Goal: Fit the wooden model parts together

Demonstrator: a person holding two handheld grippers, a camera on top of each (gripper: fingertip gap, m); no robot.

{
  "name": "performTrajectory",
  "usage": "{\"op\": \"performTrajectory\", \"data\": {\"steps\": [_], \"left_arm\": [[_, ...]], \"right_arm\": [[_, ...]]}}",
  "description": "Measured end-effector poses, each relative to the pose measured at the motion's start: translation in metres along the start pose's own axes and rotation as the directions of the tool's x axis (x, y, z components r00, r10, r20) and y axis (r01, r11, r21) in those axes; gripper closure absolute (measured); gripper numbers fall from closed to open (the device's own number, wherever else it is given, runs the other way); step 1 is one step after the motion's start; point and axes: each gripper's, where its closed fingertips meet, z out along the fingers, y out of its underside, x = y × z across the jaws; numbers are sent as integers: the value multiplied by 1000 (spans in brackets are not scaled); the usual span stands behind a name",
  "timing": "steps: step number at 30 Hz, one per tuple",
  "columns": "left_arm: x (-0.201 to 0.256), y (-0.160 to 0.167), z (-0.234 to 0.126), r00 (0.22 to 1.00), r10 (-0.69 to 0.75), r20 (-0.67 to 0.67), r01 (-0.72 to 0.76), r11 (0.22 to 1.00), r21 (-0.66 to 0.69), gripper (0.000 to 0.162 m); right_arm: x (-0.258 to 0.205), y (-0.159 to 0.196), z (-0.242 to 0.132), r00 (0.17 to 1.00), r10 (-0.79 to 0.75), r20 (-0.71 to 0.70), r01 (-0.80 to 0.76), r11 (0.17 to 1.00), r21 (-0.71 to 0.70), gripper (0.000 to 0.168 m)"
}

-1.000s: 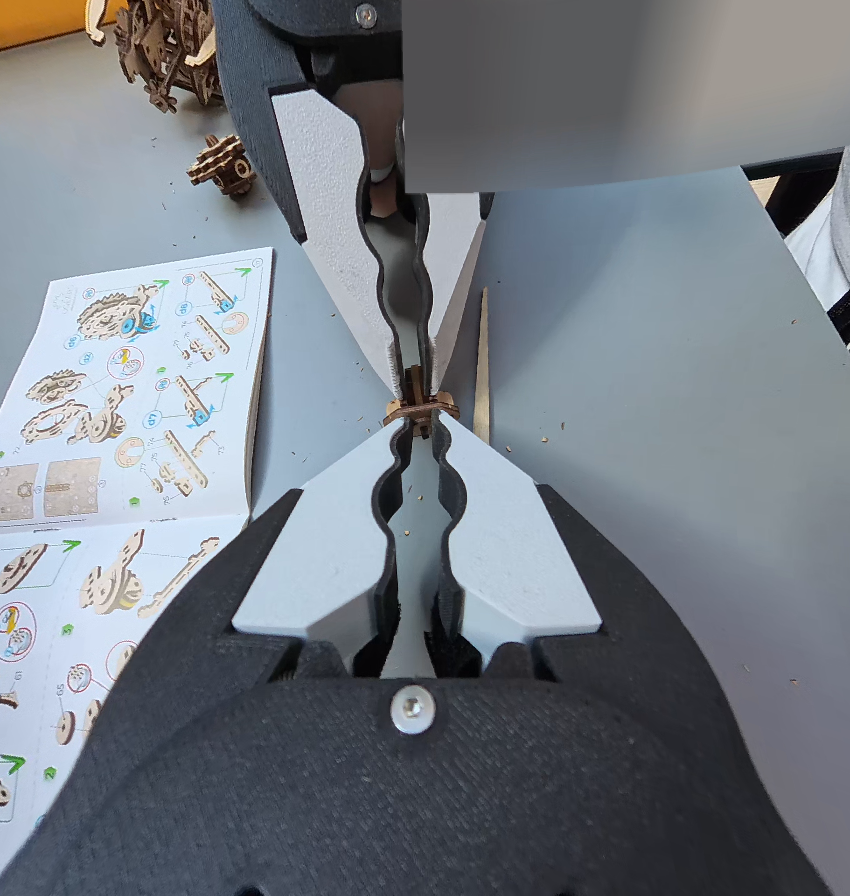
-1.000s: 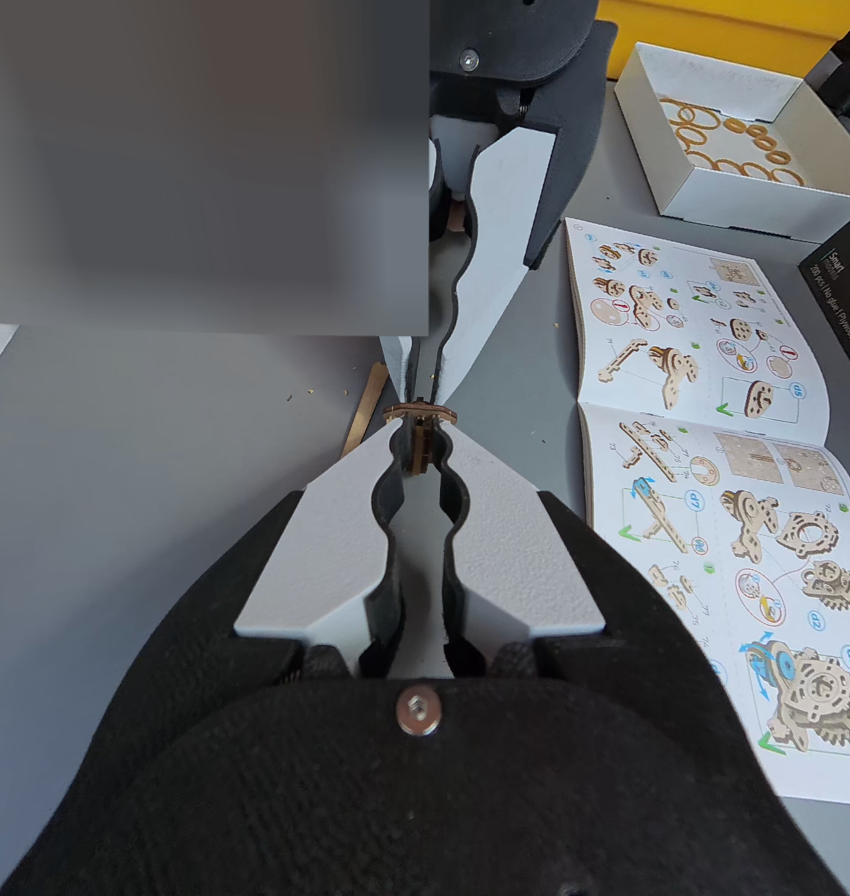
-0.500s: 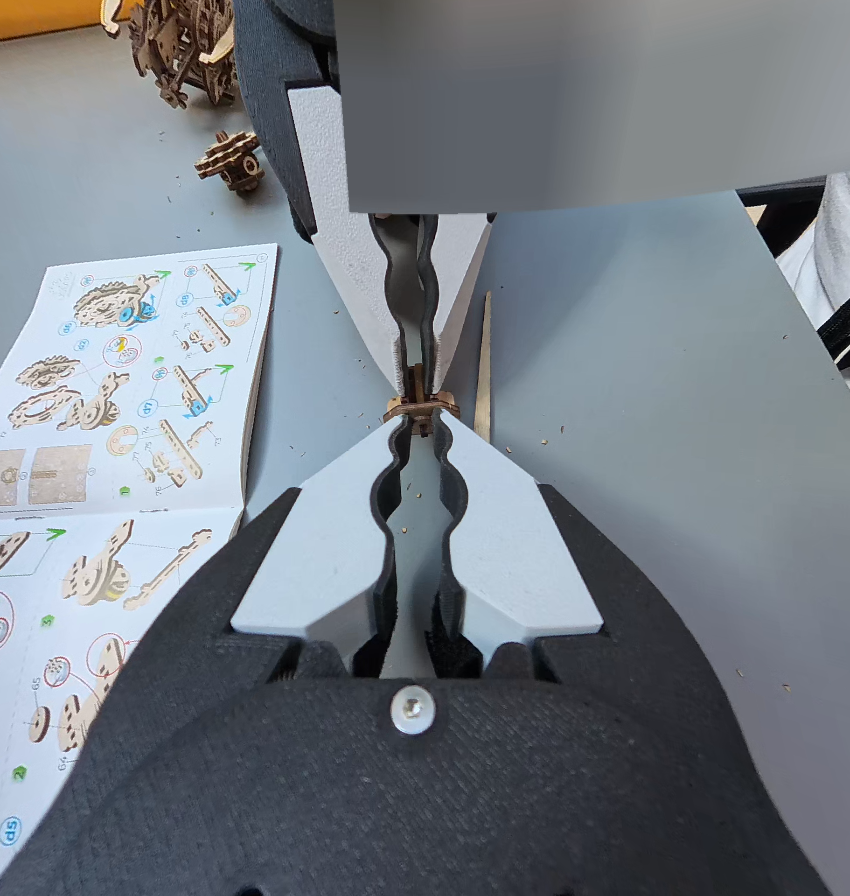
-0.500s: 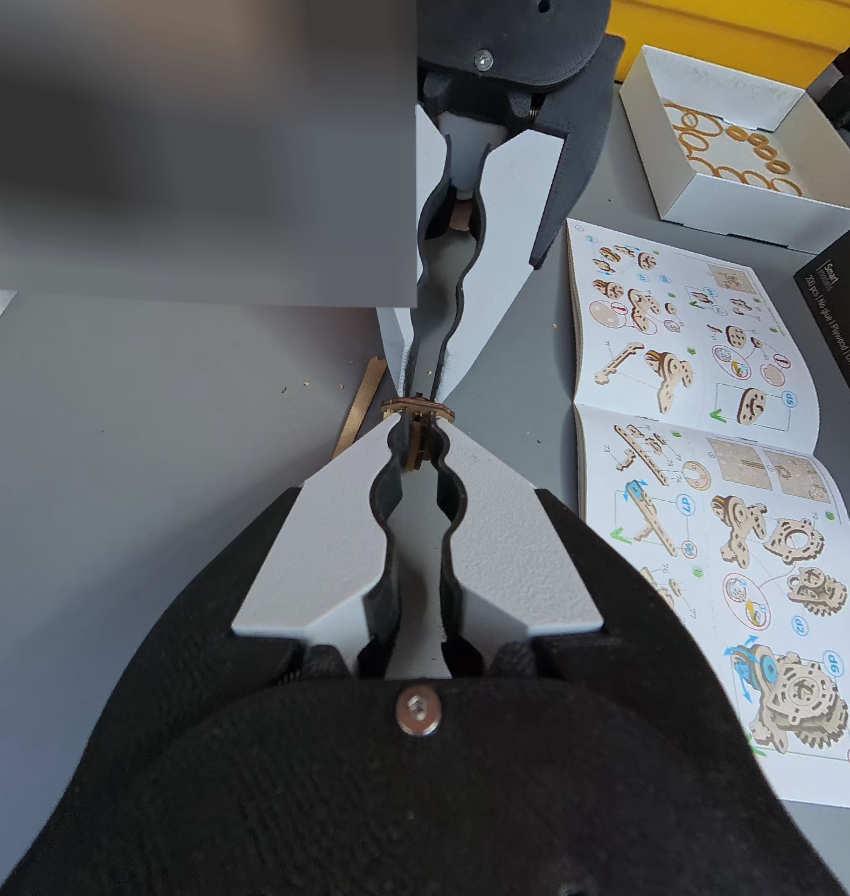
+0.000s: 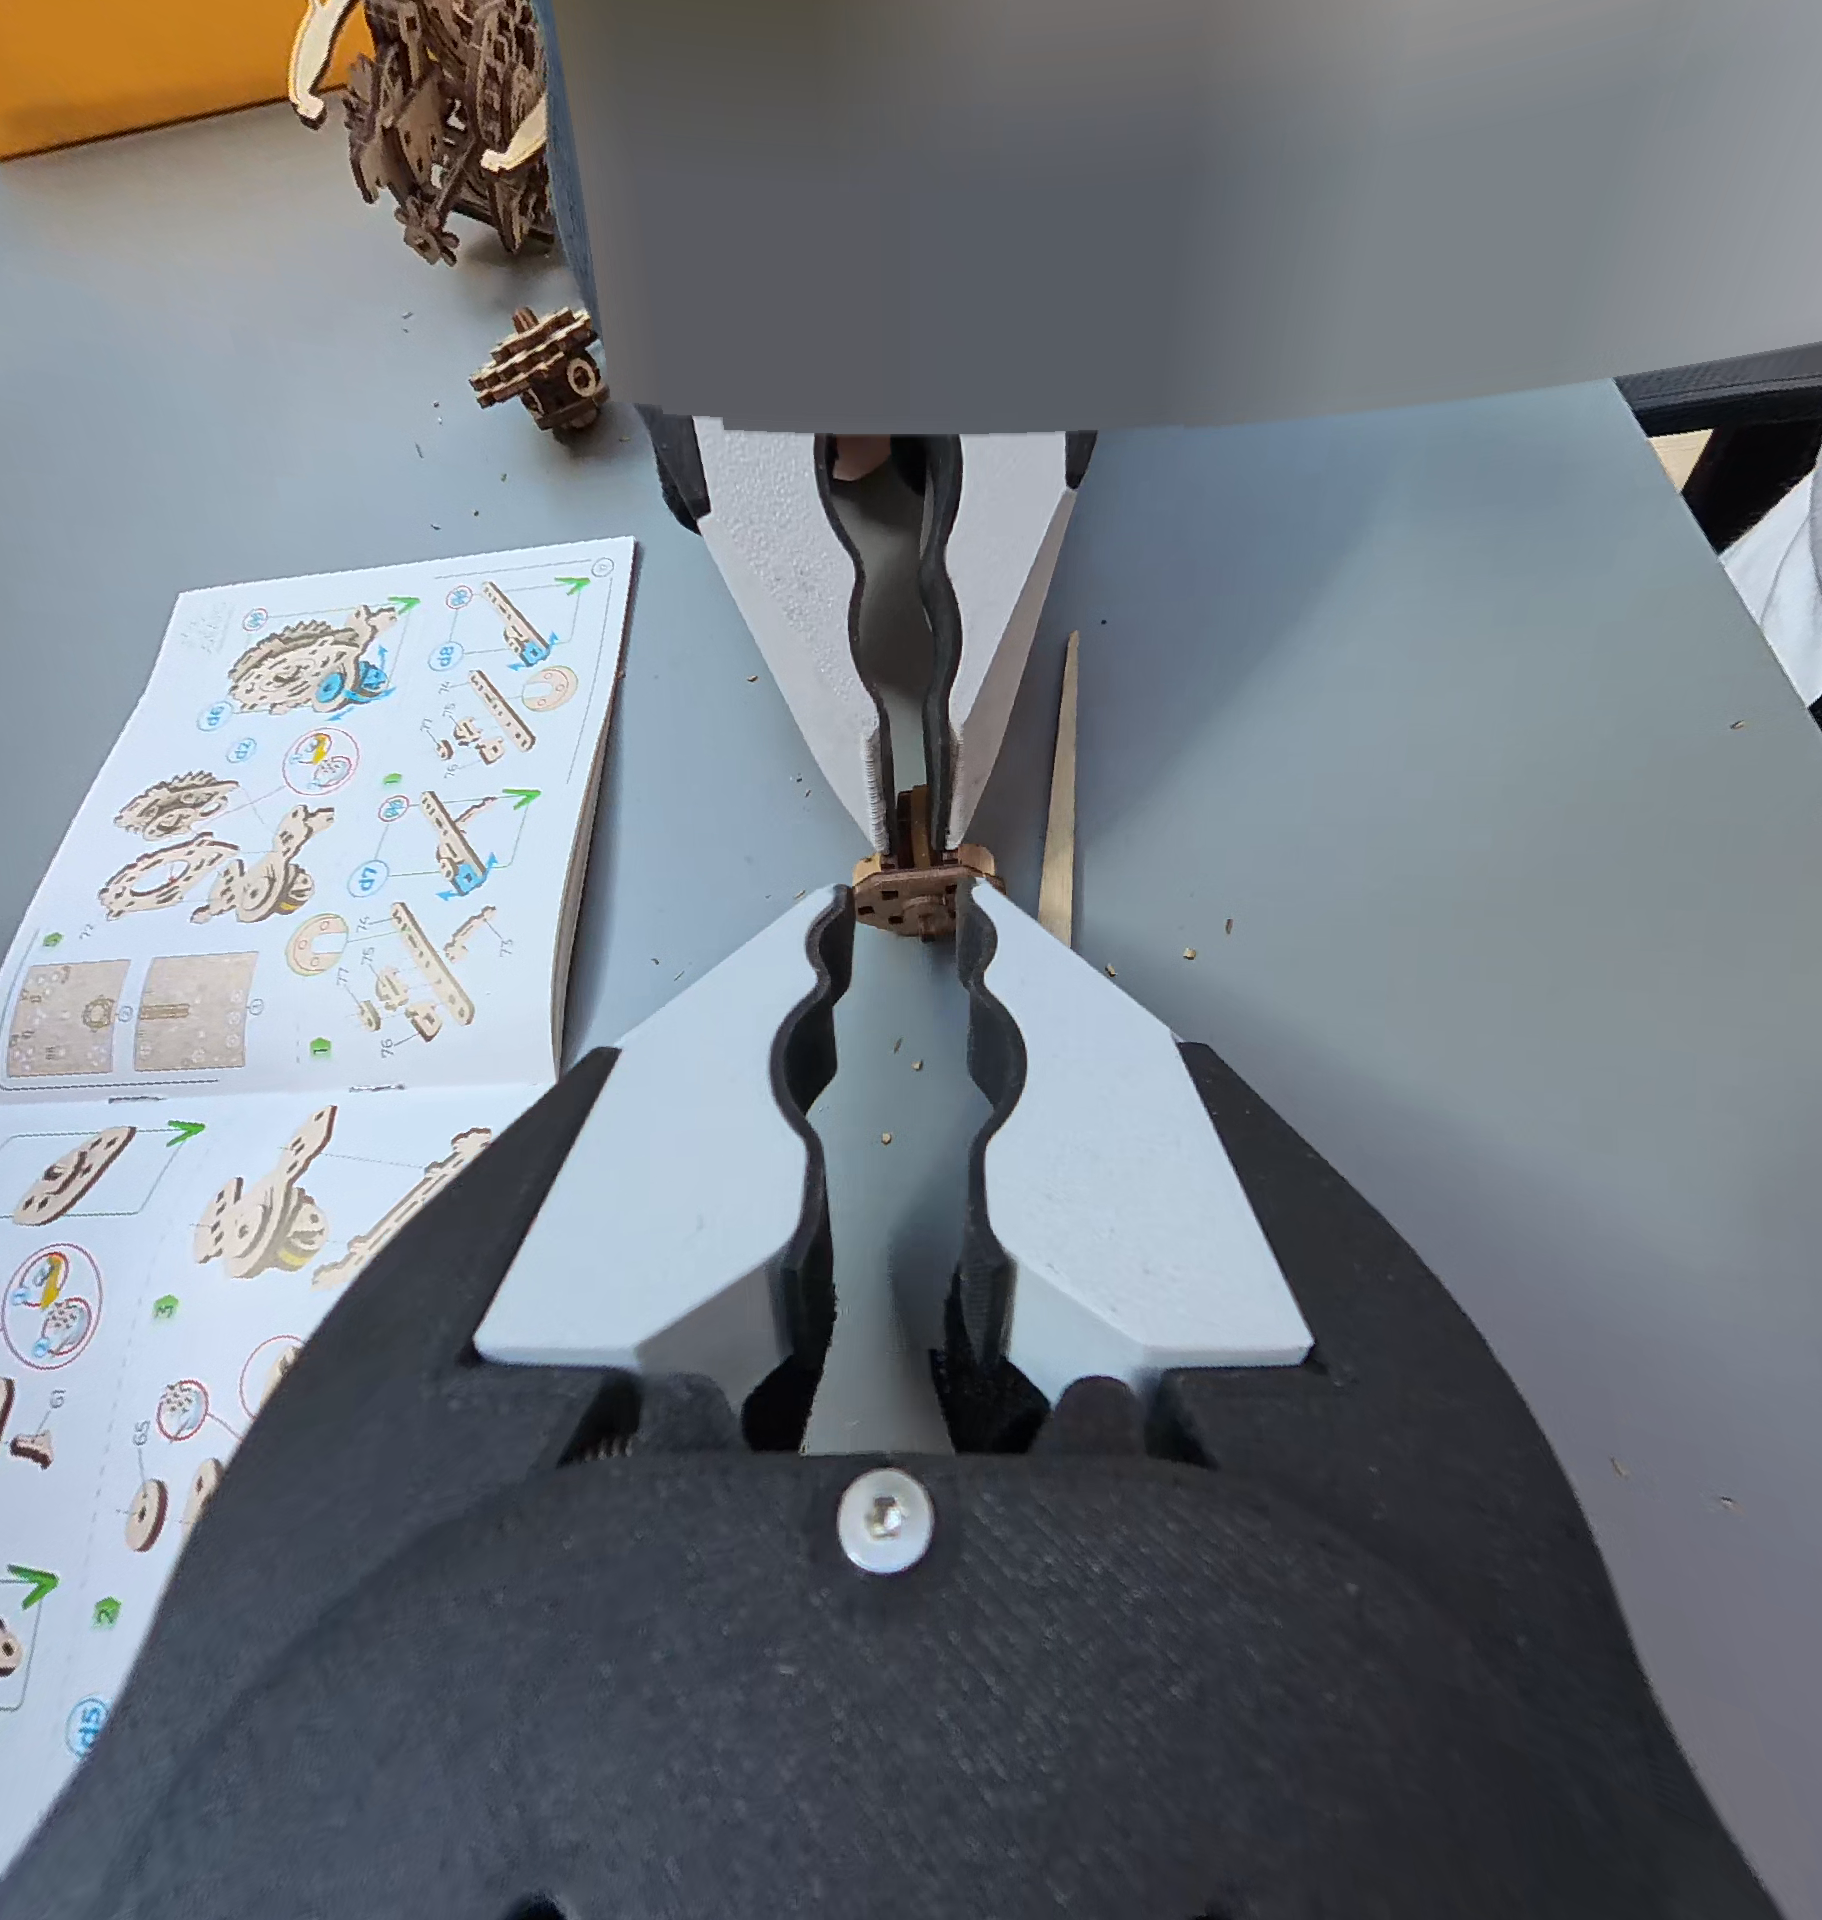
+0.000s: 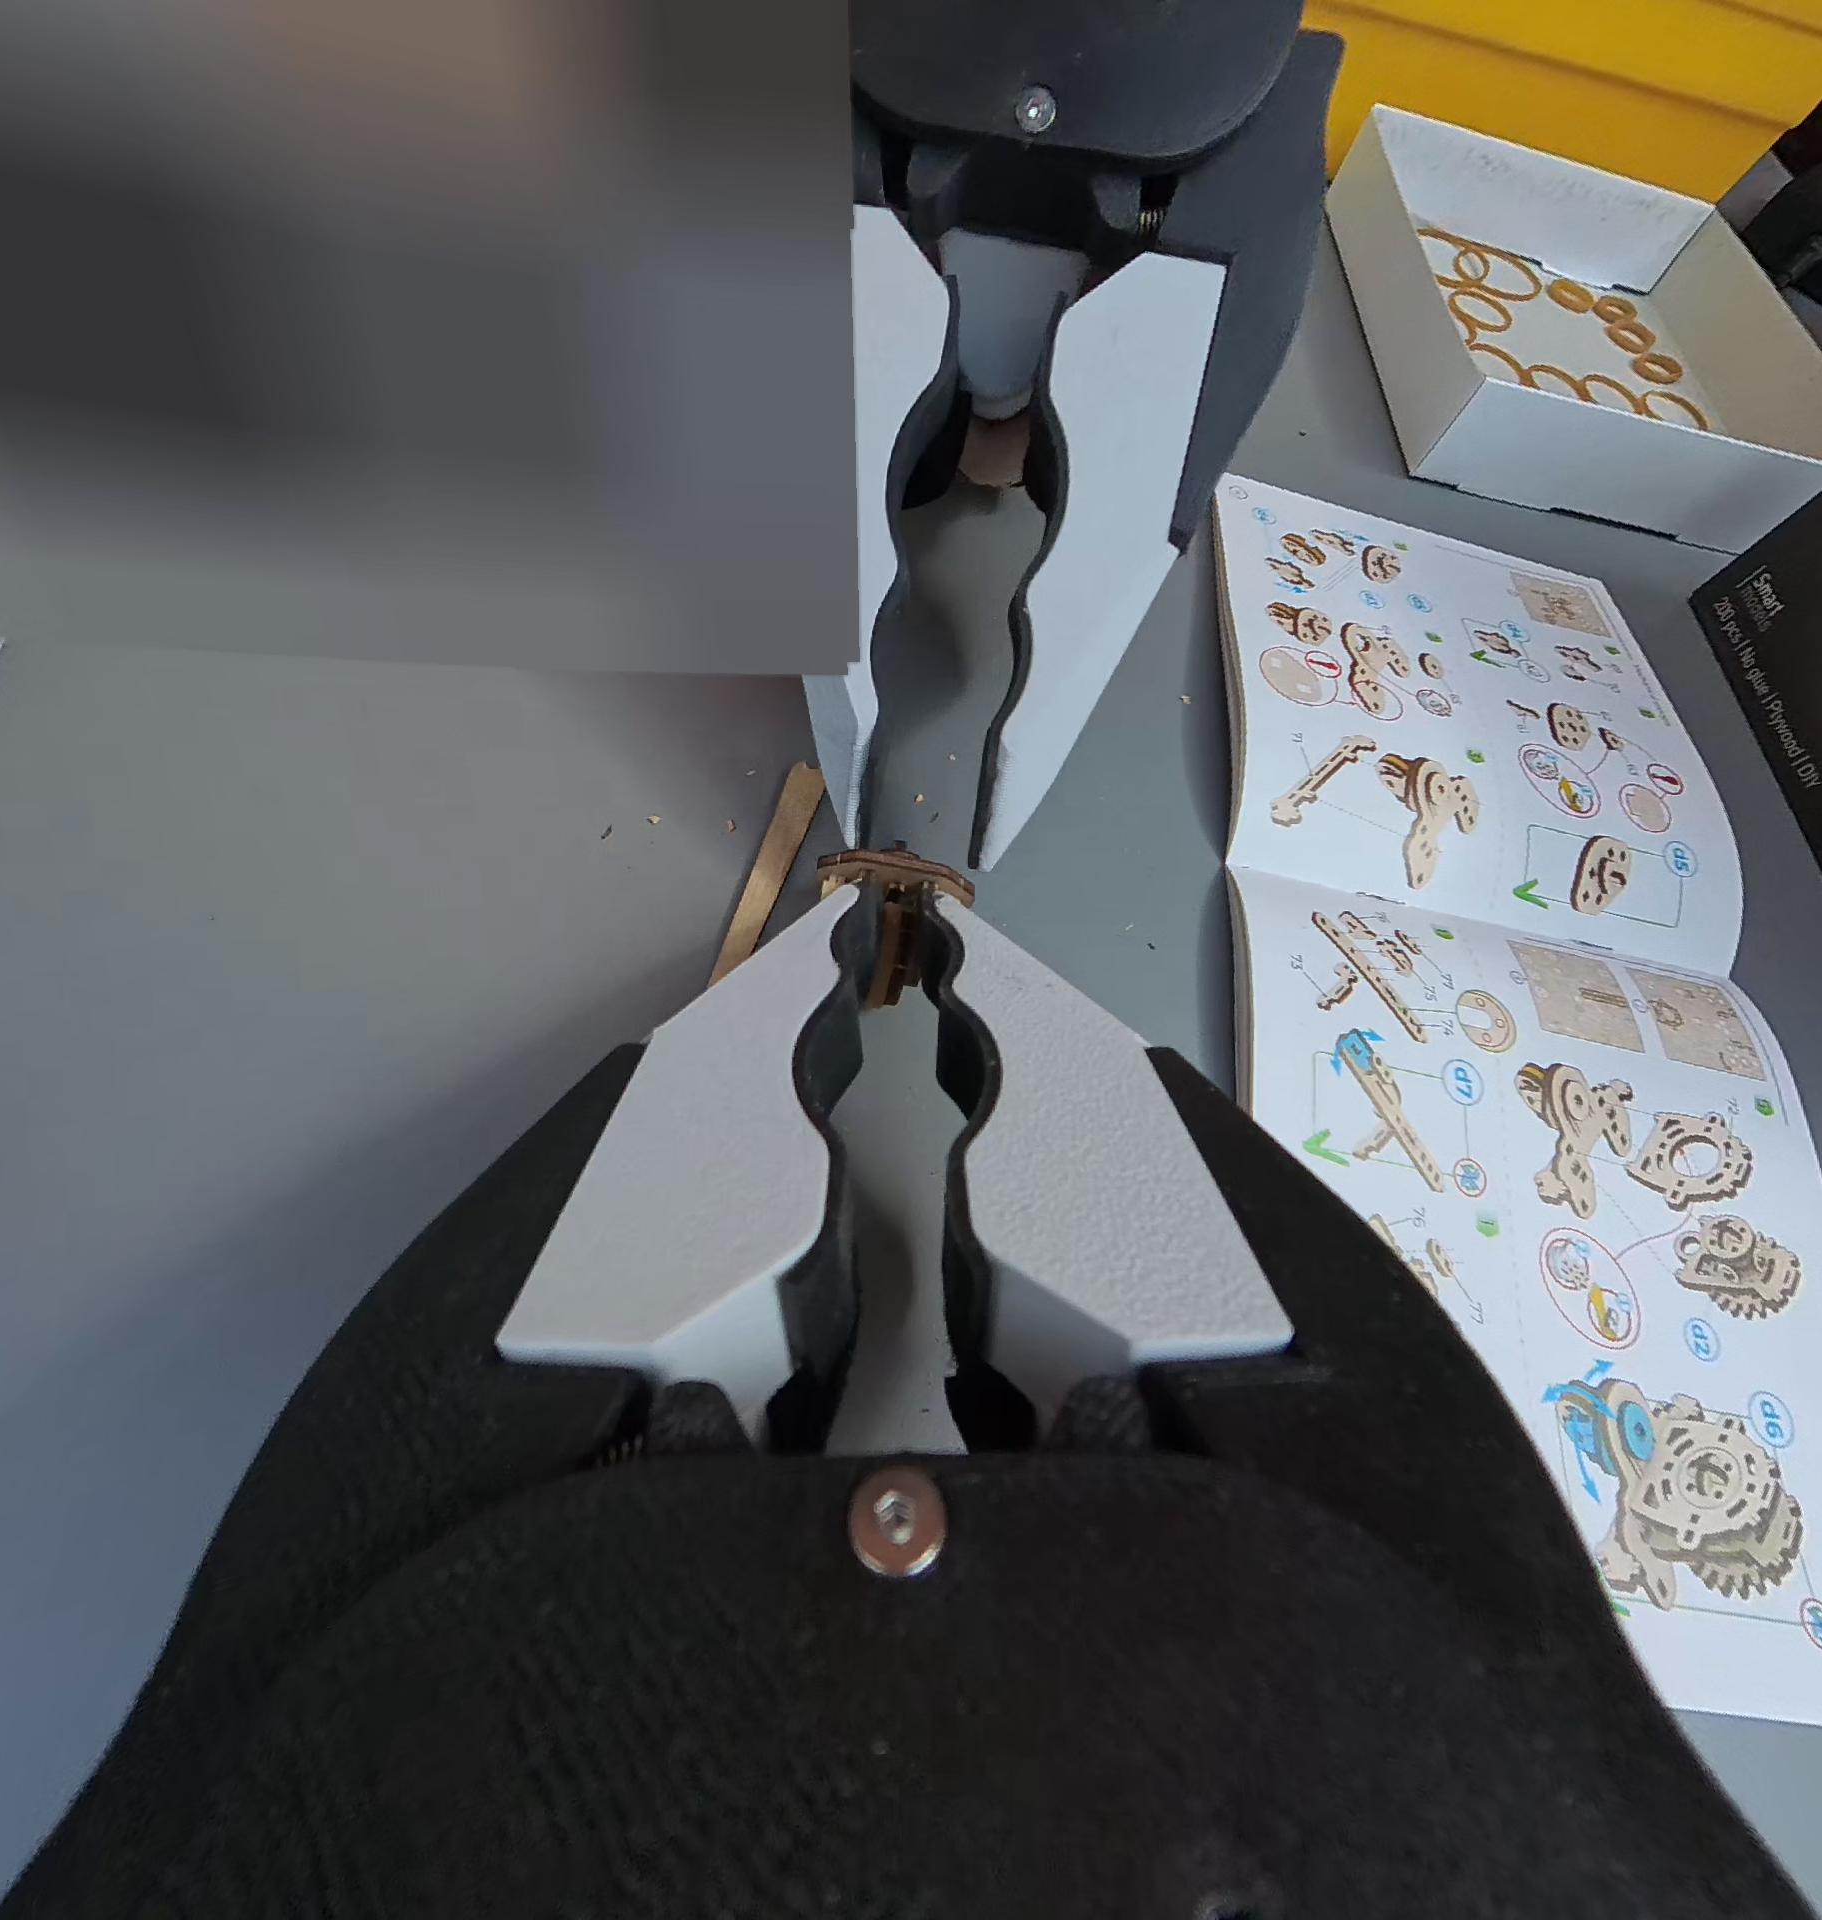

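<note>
Left wrist view: the grey table (image 5: 1406, 831) fills the frame, smooth and matt, speckled with wood crumbs. The instruction booklet (image 5: 367, 810) lies open at 9 o'clock, glossy white paper. At 11 o'clock, well apart from my work, stand the dark laser-cut assembled model (image 5: 450, 135) and a small toothed gear cluster (image 5: 543, 369).

What has just changed is my left gripper (image 5: 905, 914). Half a second ago it was pinched shut on the flat piece. Now its wavy black rubber pads stand a little apart, holding nothing. My right gripper (image 5: 915, 831) comes in from 12 o'clock, closed tight on the wooden tab (image 5: 917, 821), a thin plywood piece held on edge.

The wooden disc (image 5: 907, 896), a pale round plate pierced with small square holes, sits crosswise on the tab's end between the two sets of tips and stays there without my left grip. I take that to mean the joint has seated by friction. From here I cannot tell whether my left tips still brush its rim.

The right wrist view agrees: the left gripper (image 6: 919, 847) gapes just past the disc (image 6: 891, 868) at 12 o'clock, and the right gripper (image 6: 891, 920) clamps the tab (image 6: 891, 966). A slim wooden stick (image 6: 772, 883) lies flat at 11 o'clock. A white cardboard box (image 6: 1572, 416) of plywood rings (image 6: 1509, 312) sits at 1 o'clock.
</note>
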Motion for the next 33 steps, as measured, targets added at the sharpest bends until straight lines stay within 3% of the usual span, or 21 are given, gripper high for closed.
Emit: {"op": "performTrajectory", "data": {"steps": [33], "left_arm": [[2, -3, 2, 999, 31, 5, -31, 999, -3, 152]], "right_arm": [[-1, -1, 0, 999, 21, 25, -21, 1000, 6, 164]]}}
